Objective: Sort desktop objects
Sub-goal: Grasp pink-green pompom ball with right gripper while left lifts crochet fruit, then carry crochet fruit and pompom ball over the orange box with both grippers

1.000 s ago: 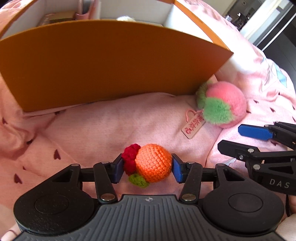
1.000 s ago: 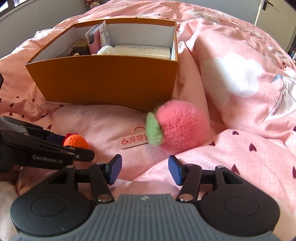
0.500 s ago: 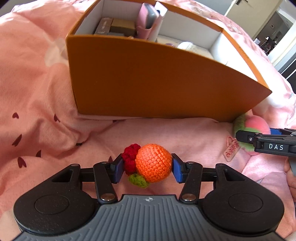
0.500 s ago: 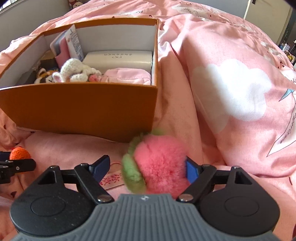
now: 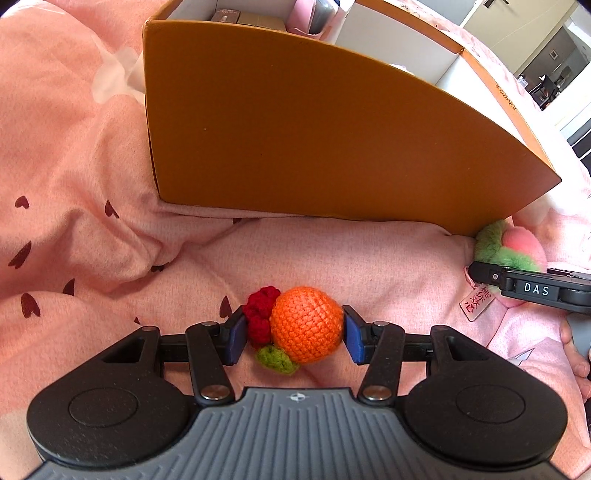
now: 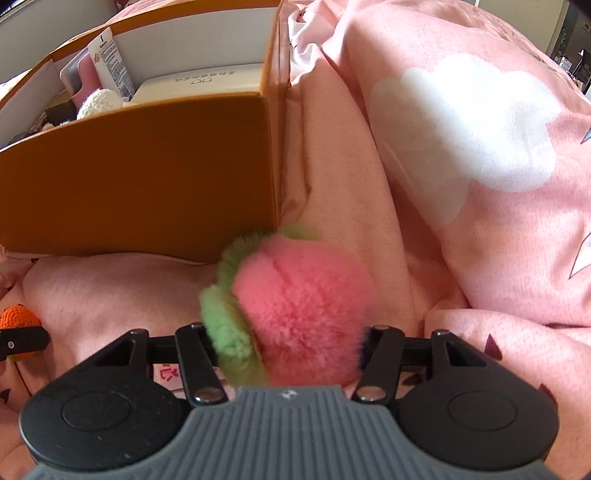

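Note:
My left gripper [image 5: 293, 336] is shut on an orange crochet ball [image 5: 306, 325] with a red flower and green leaf, held just above the pink bedding in front of the orange box [image 5: 314, 133]. My right gripper [image 6: 288, 343] is shut on a fluffy pink peach plush [image 6: 299, 310] with green leaves, beside the box's right front corner [image 6: 271, 162]. The plush hides the right gripper's pads. The plush [image 5: 517, 247] and its pink tag [image 5: 476, 301] also show at the right of the left wrist view. The orange ball [image 6: 18, 317] shows at the left edge of the right wrist view.
The orange box holds a white case [image 6: 199, 83], a white crochet toy [image 6: 98, 103], a pink pouch [image 6: 83, 75] and small cartons [image 5: 247, 16]. Pink bedding [image 5: 74, 177] with heart prints lies all around, with a white cloud print [image 6: 461, 122] to the right.
My right gripper has moved in and closed around the pink plush. My left gripper, still holding the orange ball, has shifted left along the box front and come closer to it.

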Demonstrator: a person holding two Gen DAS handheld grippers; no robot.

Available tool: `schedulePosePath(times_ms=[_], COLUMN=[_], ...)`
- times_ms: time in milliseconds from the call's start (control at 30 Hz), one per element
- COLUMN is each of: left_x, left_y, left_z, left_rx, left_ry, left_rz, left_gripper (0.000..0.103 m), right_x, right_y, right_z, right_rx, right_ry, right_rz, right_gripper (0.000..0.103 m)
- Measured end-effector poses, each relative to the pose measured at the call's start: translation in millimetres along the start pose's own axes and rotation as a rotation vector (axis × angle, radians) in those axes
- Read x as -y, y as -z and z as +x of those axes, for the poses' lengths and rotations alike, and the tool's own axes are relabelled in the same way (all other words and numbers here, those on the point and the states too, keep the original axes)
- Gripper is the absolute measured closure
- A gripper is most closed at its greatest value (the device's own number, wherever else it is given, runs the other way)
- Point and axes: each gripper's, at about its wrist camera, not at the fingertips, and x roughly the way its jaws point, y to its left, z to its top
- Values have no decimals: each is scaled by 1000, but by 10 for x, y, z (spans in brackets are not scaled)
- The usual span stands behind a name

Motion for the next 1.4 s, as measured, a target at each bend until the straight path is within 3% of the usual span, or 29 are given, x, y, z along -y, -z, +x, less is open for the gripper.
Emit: schedulePosePath(times_ms=[233,467,567,1067,1400], left_x=[-9,-19,-19,223,413], left_y=[3,8,18,35,-300], left_z=[16,9,-37,-662,-1155], left_rx=[2,6,23,192,343], left_ry=[6,14,30,149,189], left_rz=[-6,-5,2,116,100], left_gripper=[43,43,43,43,43], right_x=[-37,-246,-372,-665,-701], right_y=[56,86,47,-96,-368], right_z=[-119,-407,-516,-1163,-1561], right_rx=[27,52,84,232,346], right_ry=[-30,-192,-217,-367,-410], right_rz=[-18,-59,-124,-200,-235], right_gripper=[50,50,50,50,50])
